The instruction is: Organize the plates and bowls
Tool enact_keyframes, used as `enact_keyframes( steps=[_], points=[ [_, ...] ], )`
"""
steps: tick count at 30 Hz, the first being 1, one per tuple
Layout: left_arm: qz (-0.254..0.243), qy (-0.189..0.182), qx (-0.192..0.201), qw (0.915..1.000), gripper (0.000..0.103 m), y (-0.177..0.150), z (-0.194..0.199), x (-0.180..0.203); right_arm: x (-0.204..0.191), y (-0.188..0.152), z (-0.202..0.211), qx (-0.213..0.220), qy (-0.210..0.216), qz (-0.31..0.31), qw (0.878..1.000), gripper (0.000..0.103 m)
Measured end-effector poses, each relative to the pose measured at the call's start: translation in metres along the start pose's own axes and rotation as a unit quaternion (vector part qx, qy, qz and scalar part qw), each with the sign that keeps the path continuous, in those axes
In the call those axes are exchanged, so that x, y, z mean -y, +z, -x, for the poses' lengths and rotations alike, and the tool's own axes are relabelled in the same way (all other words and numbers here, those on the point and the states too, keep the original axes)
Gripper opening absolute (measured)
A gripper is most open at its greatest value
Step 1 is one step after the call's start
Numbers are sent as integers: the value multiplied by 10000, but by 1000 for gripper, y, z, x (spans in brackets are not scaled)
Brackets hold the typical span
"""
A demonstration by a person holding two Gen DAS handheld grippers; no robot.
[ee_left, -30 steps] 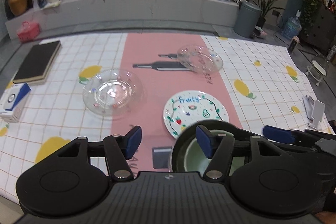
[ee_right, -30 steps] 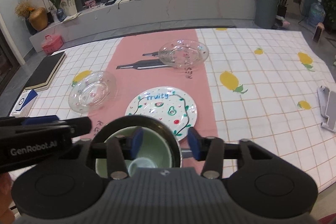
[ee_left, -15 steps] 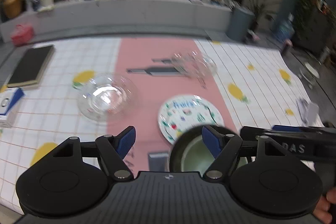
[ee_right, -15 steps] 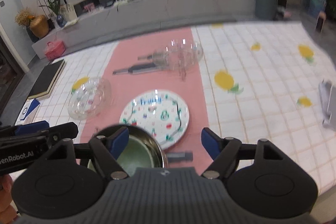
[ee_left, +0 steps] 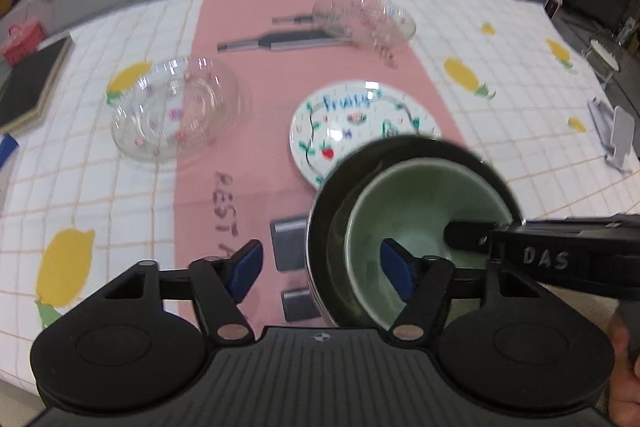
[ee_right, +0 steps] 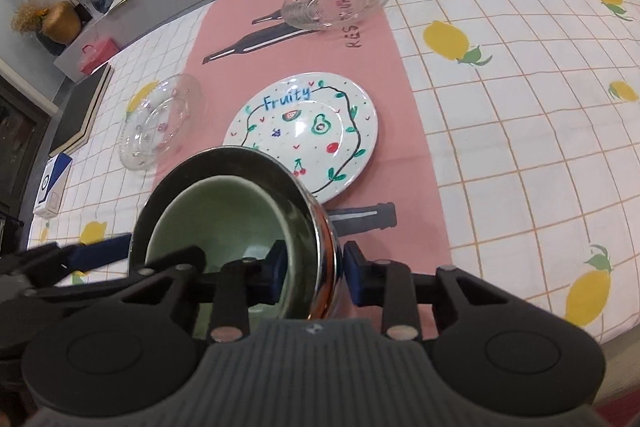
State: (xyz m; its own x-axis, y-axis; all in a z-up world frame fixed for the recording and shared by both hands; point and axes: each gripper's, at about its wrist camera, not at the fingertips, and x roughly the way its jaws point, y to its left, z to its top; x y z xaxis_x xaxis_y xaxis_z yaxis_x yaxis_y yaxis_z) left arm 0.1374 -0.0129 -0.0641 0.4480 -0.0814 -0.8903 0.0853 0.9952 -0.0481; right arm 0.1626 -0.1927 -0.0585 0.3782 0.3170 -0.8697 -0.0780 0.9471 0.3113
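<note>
Jaws of the right hand-held gripper are closing over the rim of 2 nested bowls. Left hand-held gripper, spread but narrowing, straddles their 9 o'clock rim without touching.

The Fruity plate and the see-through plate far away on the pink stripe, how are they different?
The Fruity plate is white, with painted fruit and a word; the far glass plate is clear, so the cloth's print shows through. The Fruity plate looks bigger and lies nearer the stacked bowls. Both are round, lie flat and are empty.
</note>
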Motion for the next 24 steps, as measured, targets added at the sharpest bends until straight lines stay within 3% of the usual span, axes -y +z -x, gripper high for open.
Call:
enact_keyframes(
  steps=[1, 2, 3, 14, 24],
  points=[
    [18, -97, -138, 9999, 55, -1, -4, -1, -1, 0, 0, 24, -8, -12, 10000, 28],
    [58, -292, -258, 9992, 47, -2, -7, -3, -3, 0, 0, 39, -8, -29, 10000, 28],
    [144, -375, -279, 9988, 45, -3, -6, -6, -4, -1, 0, 43, -24, -47, 10000, 28],
    [794, -87, -384, 9961, 41, 5, 1, -65, -68, -5, -19, 22, -31, 400, 9992, 28],
    [781, 219, -313, 9962, 39, 5, 6, -91, -110, -7, -31, 5, -125, 991, 9950, 28]
  ],
)
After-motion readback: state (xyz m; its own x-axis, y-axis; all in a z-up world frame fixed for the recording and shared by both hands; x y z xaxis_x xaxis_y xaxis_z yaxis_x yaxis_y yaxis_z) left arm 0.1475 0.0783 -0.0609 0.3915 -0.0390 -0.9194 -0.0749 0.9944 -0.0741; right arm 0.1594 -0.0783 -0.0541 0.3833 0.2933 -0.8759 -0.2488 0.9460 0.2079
